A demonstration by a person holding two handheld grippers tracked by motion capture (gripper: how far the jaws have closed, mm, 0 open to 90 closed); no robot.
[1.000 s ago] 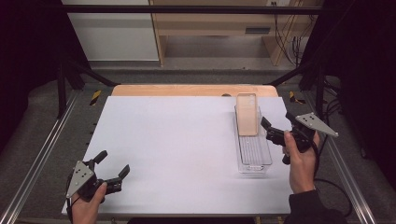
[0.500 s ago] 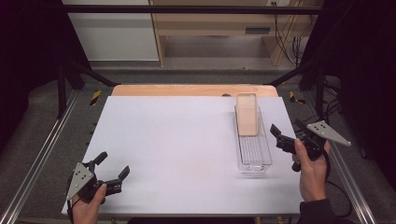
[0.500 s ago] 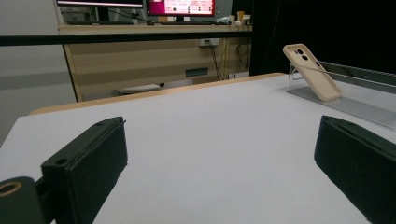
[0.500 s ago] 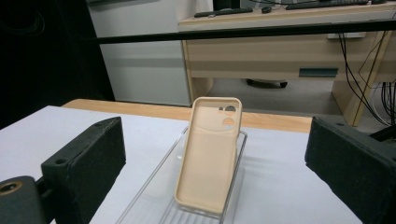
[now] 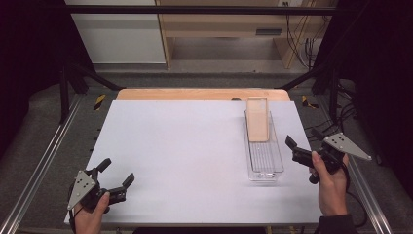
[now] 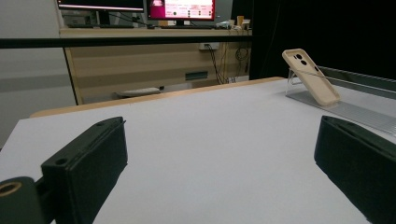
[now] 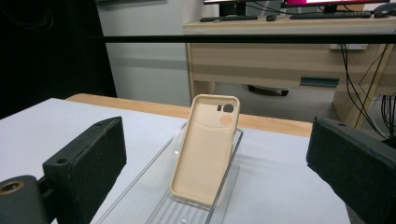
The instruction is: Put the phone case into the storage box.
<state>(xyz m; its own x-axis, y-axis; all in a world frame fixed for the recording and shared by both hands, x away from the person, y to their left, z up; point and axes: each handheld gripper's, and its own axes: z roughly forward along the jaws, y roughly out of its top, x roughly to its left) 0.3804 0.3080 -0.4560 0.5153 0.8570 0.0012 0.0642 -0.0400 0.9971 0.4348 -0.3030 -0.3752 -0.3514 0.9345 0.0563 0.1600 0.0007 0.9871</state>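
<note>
In the high view the tray's [image 5: 265, 161] clear walls are too faint to trace. In the right gripper view its near end is cut off at 6 o'clock, and the case's [image 7: 205, 149] foot blurs into the ribs. Monitors [image 6: 182, 8] at 12 o'clock are cropped, text unreadable.

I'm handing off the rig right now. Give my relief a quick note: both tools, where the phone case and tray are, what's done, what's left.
Left tool: open, empty, near the table's front left corner.
Right tool: open, empty, just right of the tray, apart from it.
Beige phone case: leans tilted against the far end of the clear plastic tray, on the white table, right side.
Done: apparently the case is set in the tray.
Left: probably nothing, or picking the case out next; unclear.
</note>
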